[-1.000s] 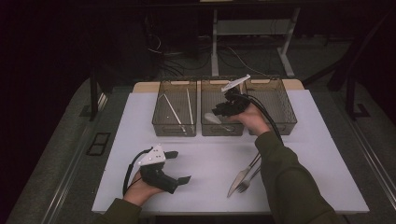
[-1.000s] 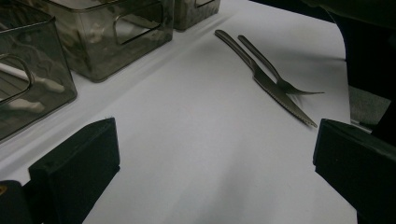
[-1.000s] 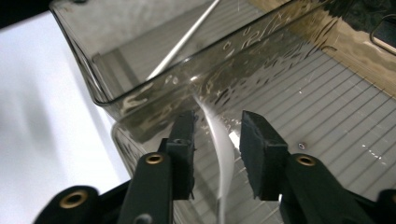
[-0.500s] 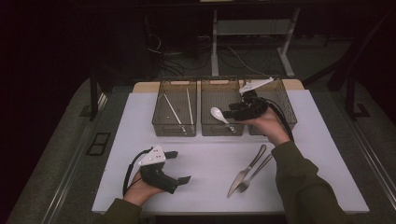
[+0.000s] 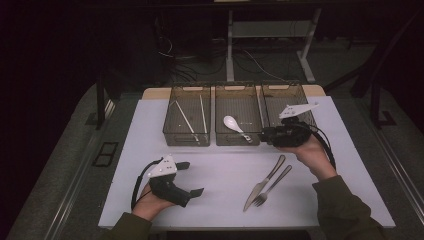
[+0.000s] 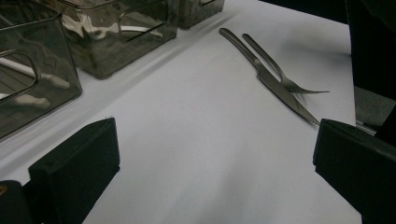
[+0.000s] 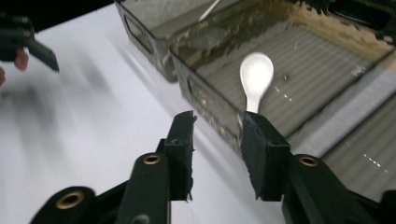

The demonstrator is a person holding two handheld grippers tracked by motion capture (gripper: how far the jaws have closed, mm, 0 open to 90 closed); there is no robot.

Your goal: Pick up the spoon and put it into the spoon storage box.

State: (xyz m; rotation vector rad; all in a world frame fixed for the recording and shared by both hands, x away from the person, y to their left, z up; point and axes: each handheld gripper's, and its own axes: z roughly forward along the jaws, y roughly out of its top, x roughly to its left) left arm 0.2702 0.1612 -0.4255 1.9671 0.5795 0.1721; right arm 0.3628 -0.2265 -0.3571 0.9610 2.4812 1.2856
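At three o'clock on the worktop (image 5: 150, 130), the right gripper (image 7: 217, 154) hovers by the middle bin's (image 5: 237, 141) front wall, its fingers just closing partway on nothing. Inside lies the white spoon (image 5: 235, 125). At seven o'clock, the left gripper (image 6: 210, 172) rests, fingers wide and empty.

White spoon (image 5: 233, 123), white worktop (image 5: 225, 170). Smoky see-through bins (image 5: 238, 136), silver knife (image 5: 264, 183) and fork (image 5: 271, 186). Black tongs (image 7: 215, 158).
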